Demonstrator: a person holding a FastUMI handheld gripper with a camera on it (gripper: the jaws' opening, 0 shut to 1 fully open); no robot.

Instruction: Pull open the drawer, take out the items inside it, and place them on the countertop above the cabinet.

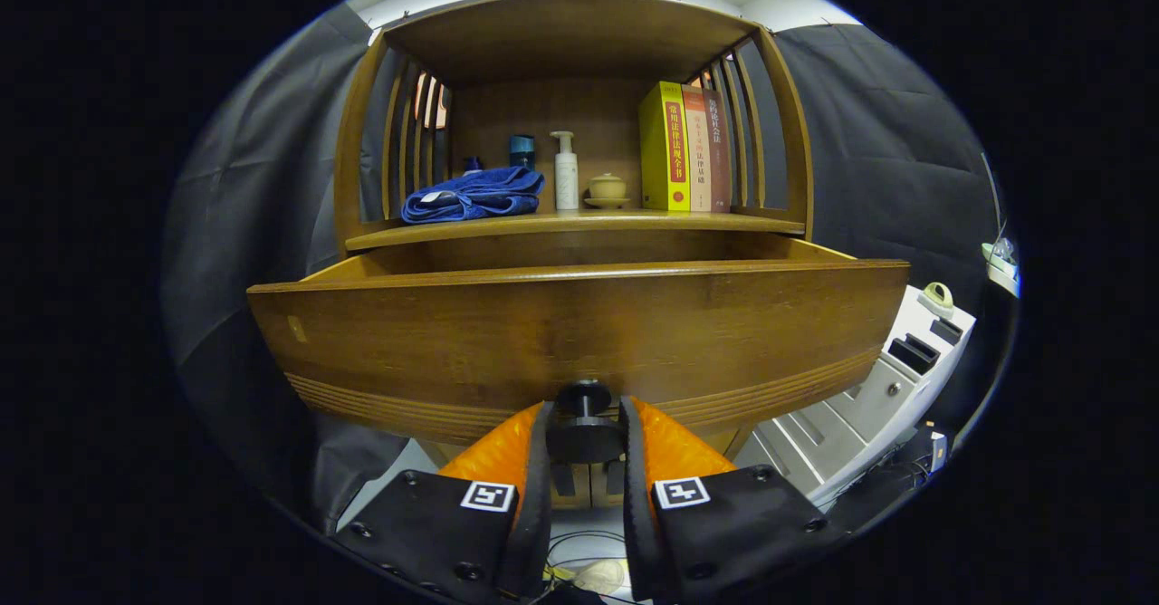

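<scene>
A wooden drawer stands pulled out of the cabinet toward the gripper, its long front running side to side, plain brown with grooved bands along the bottom; its inside cannot be seen. The orange fingers pinch the dark round knob at the front's lower middle. On the countertop above sit a folded blue towel, a white pump bottle, a small lidded jar and upright books
</scene>
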